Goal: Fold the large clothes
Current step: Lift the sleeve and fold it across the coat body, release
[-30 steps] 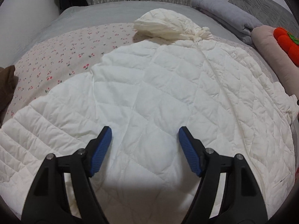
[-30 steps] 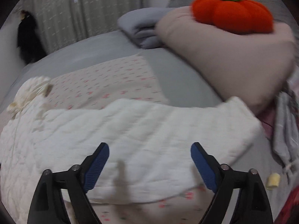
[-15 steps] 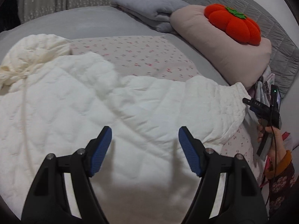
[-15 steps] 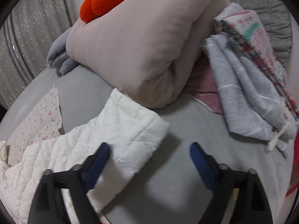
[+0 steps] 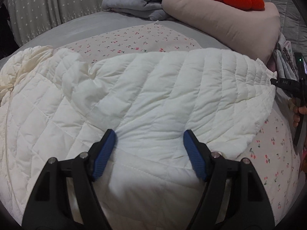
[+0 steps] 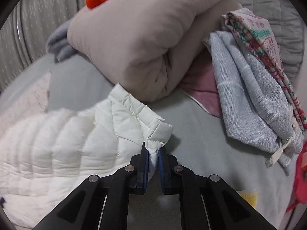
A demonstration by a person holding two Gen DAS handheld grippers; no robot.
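Soft dim indoor light; fisheye bending, dark corners; motion blur at right-wrist view's left side.

The only lettering that shows is small white print on the black finger of the right gripper (image 5: 284,81) at the edge of the left wrist view; it looks like "DAS" but is too small to be sure. The patterned cloth (image 6: 264,36) carries printed marks too blurred to read.
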